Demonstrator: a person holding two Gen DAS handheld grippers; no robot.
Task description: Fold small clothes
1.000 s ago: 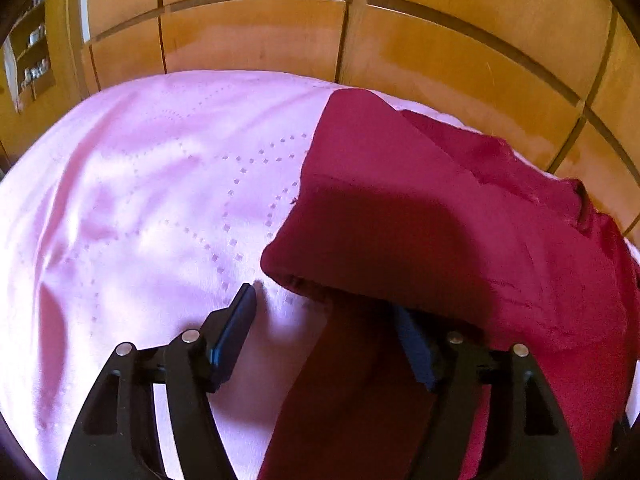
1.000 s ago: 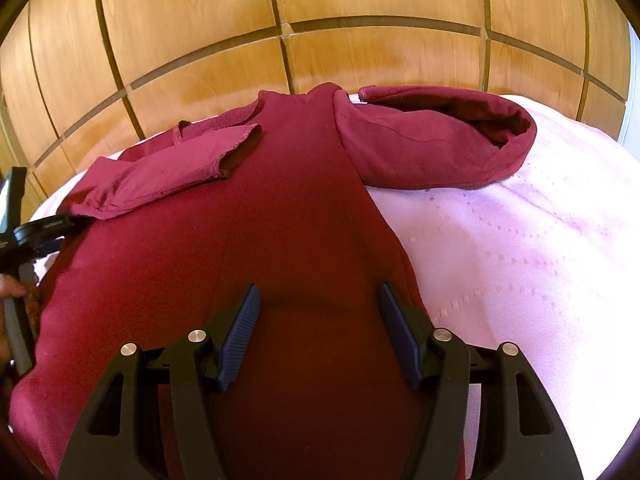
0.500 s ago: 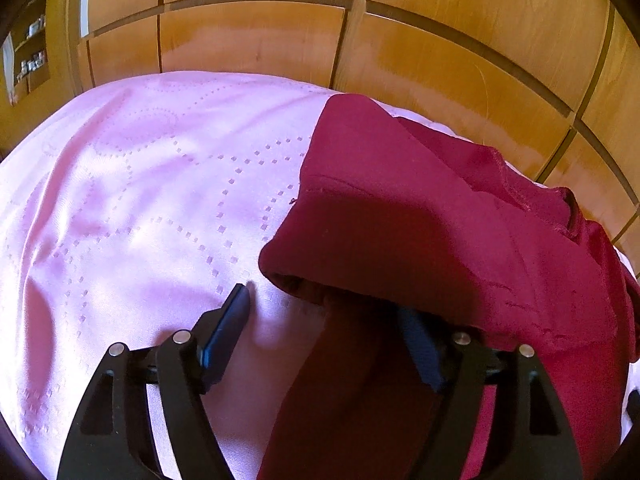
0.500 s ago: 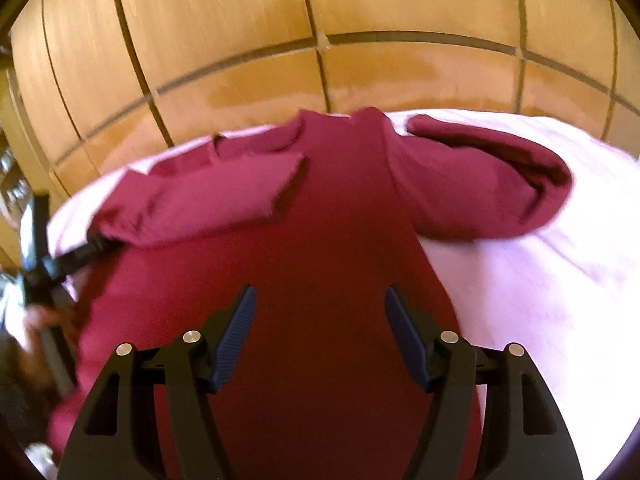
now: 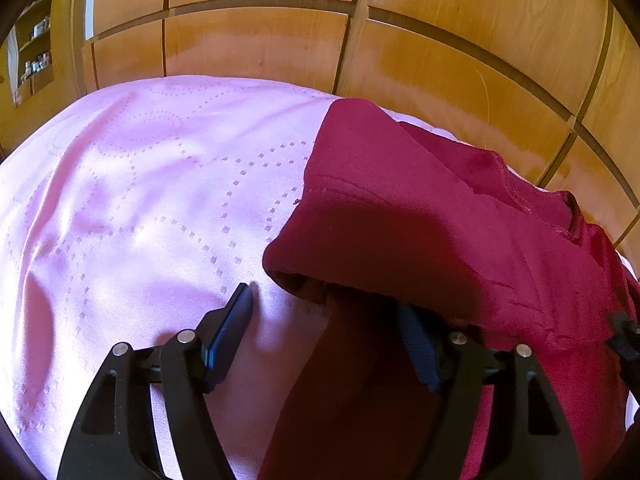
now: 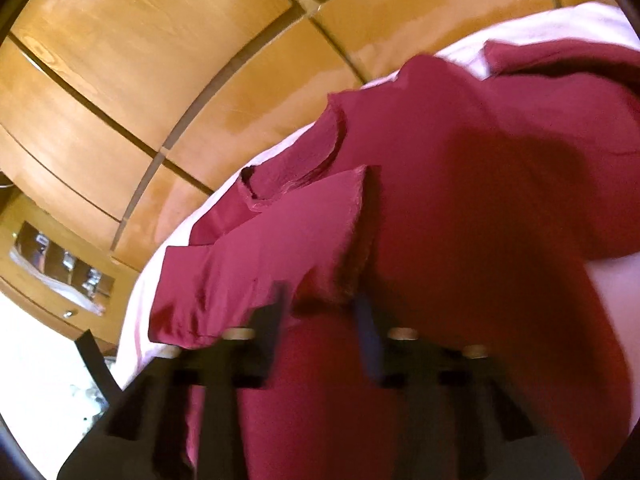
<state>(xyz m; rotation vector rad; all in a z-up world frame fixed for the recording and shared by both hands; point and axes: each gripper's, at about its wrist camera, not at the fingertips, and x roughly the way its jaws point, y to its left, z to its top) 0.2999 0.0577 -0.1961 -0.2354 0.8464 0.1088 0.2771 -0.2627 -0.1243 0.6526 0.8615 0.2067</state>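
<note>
Maroon shirt (image 5: pixel 460 220) with sleeves folded inward on pink quilted bedspread (image 5: pixel 140 200), left tongs (image 5: pixel 324 312) wide at its near-left edge, right tongs (image 6: pixel 320 308) blurred, gap narrower over the shirt, wooden panelled wall (image 5: pixel 260 40) beyond

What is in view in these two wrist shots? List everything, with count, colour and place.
long-sleeved top: one, dark red, spread on the bed; both sleeves folded in over the body.
bedspread: one, pale pink with a dotted pattern, under the top.
wardrobe doors: several panels, orange-brown wood, behind the bed.
shelf with small items: one, too small to identify the items, far left of the left wrist view.
left gripper: one, black with blue pads, open, at the edge of the top; one finger on the bedspread, the other under the folded sleeve.
right gripper: one, black, blurred, above the top's body; its jaws stand apart.
</note>
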